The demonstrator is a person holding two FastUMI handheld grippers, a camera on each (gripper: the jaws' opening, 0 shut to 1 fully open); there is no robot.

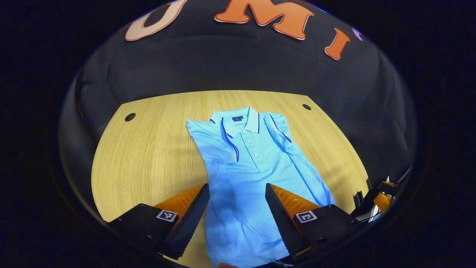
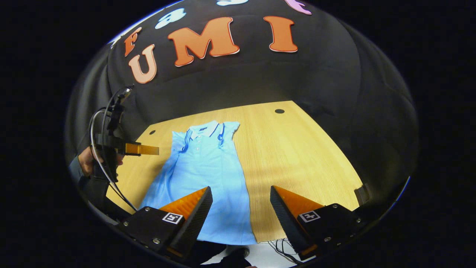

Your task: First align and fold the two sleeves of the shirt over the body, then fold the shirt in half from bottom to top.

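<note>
On the wooden table (image 1: pixel 148 149), in the left gripper view, the light blue polo shirt (image 1: pixel 245 175) lies flat with its collar (image 1: pixel 238 123) toward twelve o'clock and its hem running down to six o'clock. Both short sleeves are folded in over the body, one at about ten o'clock from the buttons, the other at about one o'clock. The left gripper (image 1: pixel 237 203) hangs above the lower part of the shirt with its fingers spread wide, pinching nothing, the cloth showing between them. At four o'clock, by the table's edge, part of the right gripper (image 1: pixel 379 199) shows; from here I cannot tell how its fingers stand

In the right gripper view the shirt (image 2: pixel 208 175) lies from eleven o'clock down to six o'clock, collar (image 2: pixel 202 131) far, hem near the table's front edge. The right gripper (image 2: pixel 241 206) has its fingers spread apart with nothing between them; one finger is over the shirt's lower part, the other over bare table (image 2: pixel 305 156). At nine o'clock a hand (image 2: pixel 89 160) holds the left gripper (image 2: pixel 143 149), seen side-on above the table, beside the shirt
</note>
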